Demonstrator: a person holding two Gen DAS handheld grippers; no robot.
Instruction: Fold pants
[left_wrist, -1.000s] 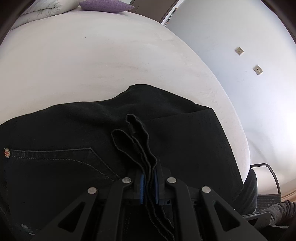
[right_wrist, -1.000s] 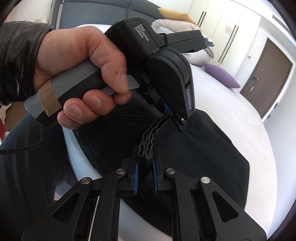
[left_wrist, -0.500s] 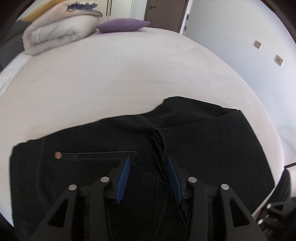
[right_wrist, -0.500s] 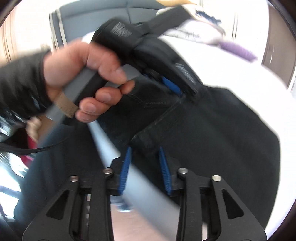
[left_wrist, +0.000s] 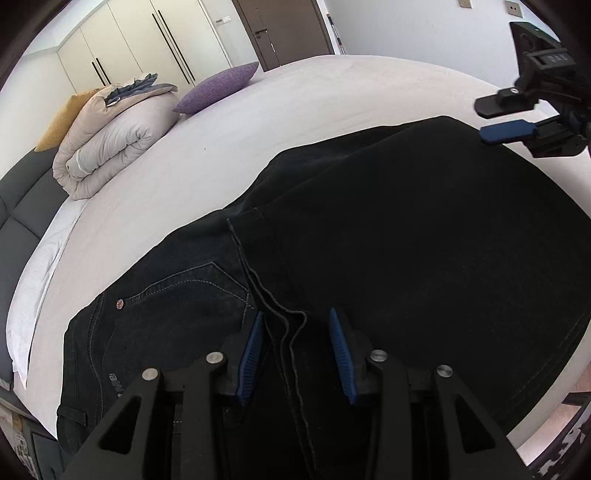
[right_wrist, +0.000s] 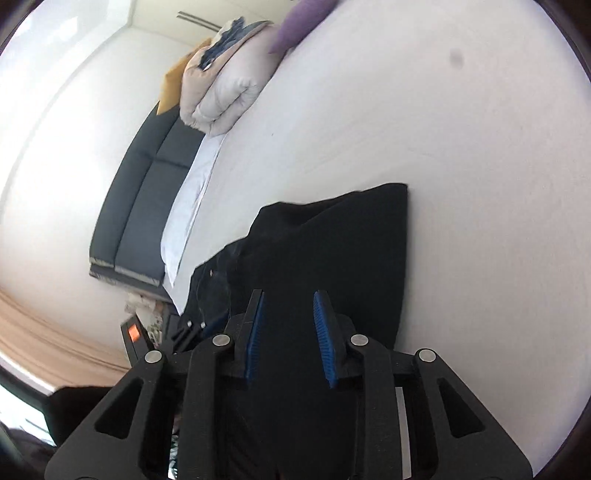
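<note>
Room: white walls, white wardrobe (left_wrist: 122, 48), brown door (left_wrist: 284, 29). Bed (left_wrist: 332, 122) under a plain white sheet, dark padded headboard (right_wrist: 140, 206). On it, a rolled quilt (left_wrist: 110, 144) and a purple cushion (left_wrist: 218, 86), both well apart from the black pants (left_wrist: 406, 258), which lie folded at the near edge, hems stacked across the back pocket. Left tongs (left_wrist: 297, 350) part open, having just closed slightly, pads clear of the hems between them. Right tongs (right_wrist: 290, 332) part open above the pants, having just been closing, holding nothing

pants (left_wrist: 406, 258): 1 | purple pillow (left_wrist: 218, 86): 1 | rolled duvet (left_wrist: 110, 144): 1 | grippers: 2
</note>
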